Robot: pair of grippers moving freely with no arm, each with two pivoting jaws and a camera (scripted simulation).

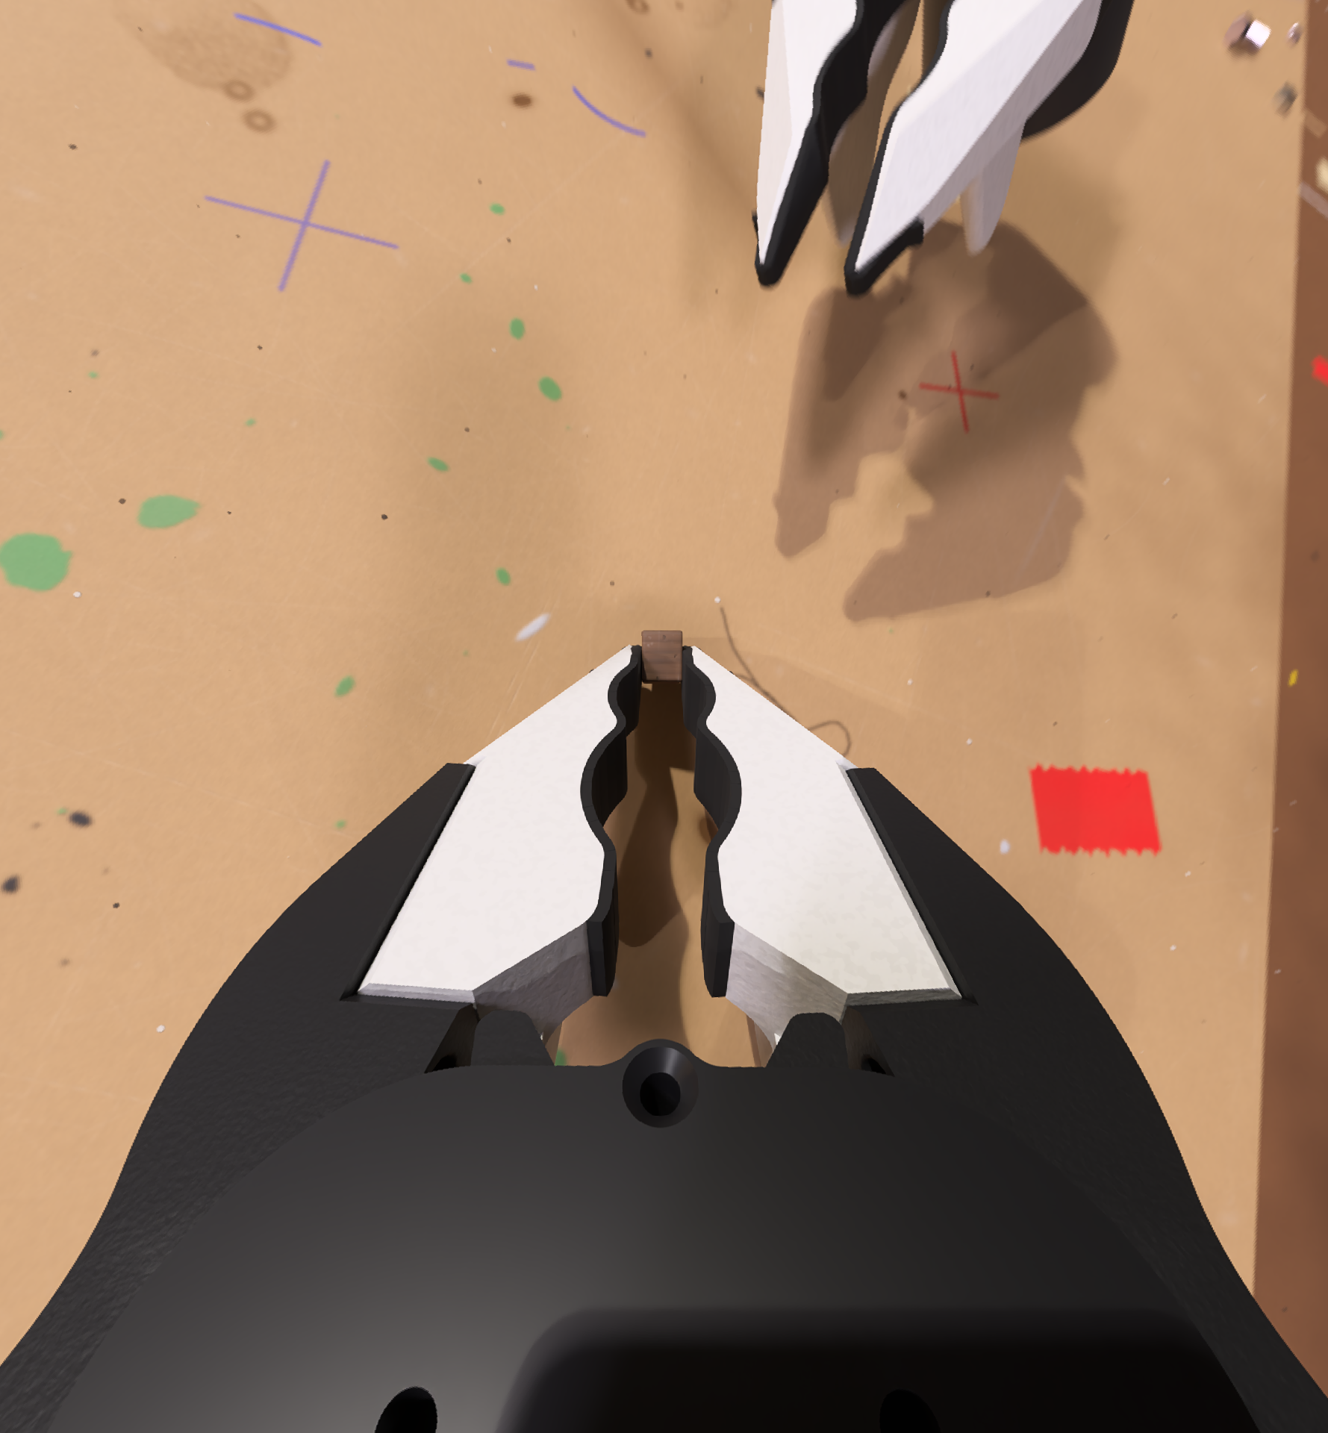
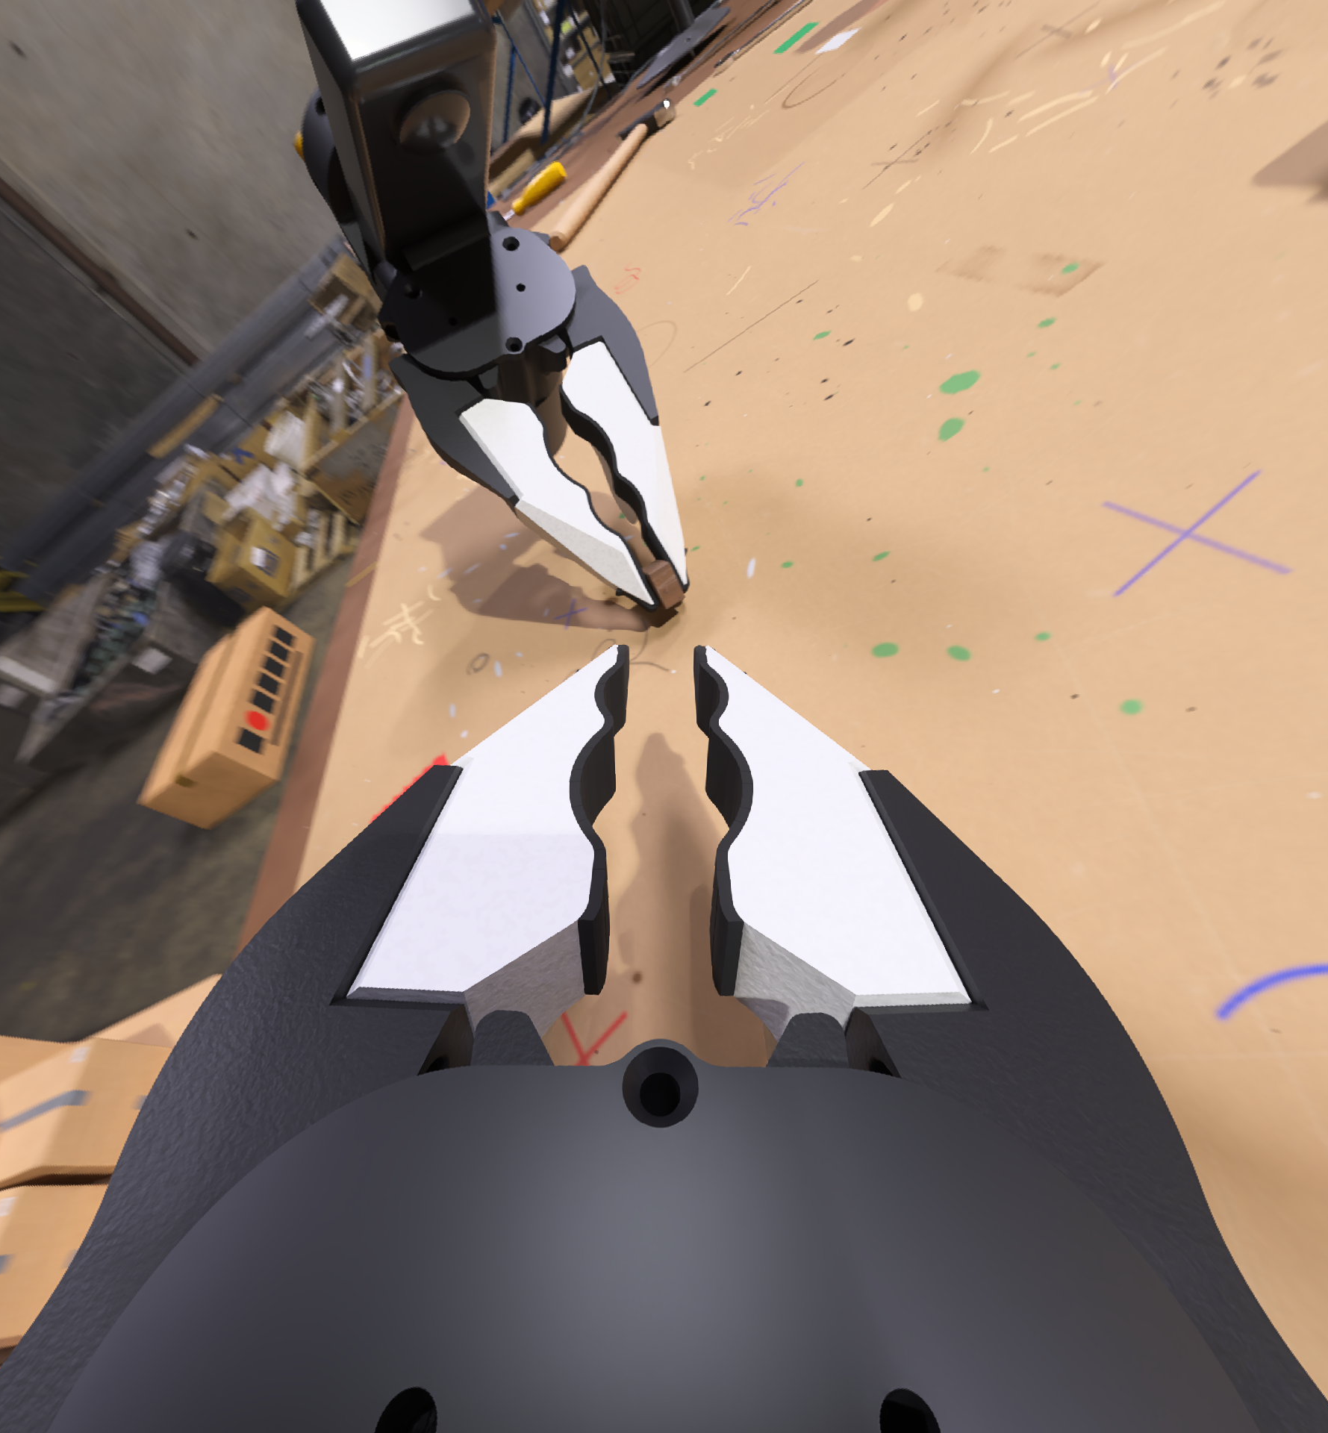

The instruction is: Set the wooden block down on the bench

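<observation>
Nearest the lens, the left gripper (image 1: 662, 659) clenches the small wooden block (image 1: 661, 655) between its fingertips, low over the paint-flecked bench (image 1: 412, 543). At one o'clock the right gripper (image 1: 816, 271) hangs released, holding nothing. Cardboard boxes (image 2: 230, 721) sit at nine o'clock on the floor, contents unseen.

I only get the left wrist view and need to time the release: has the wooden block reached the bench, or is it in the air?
Observer: In the right wrist view the wooden block sits at the bench surface, its shadow meeting it.
Operator: Is the right gripper holding anything?
Observer: No. The right gripper is open and empty.
Operator: Anything beyond the left gripper?
Observer: A hammer lies far behind the left gripper, well away.
</observation>
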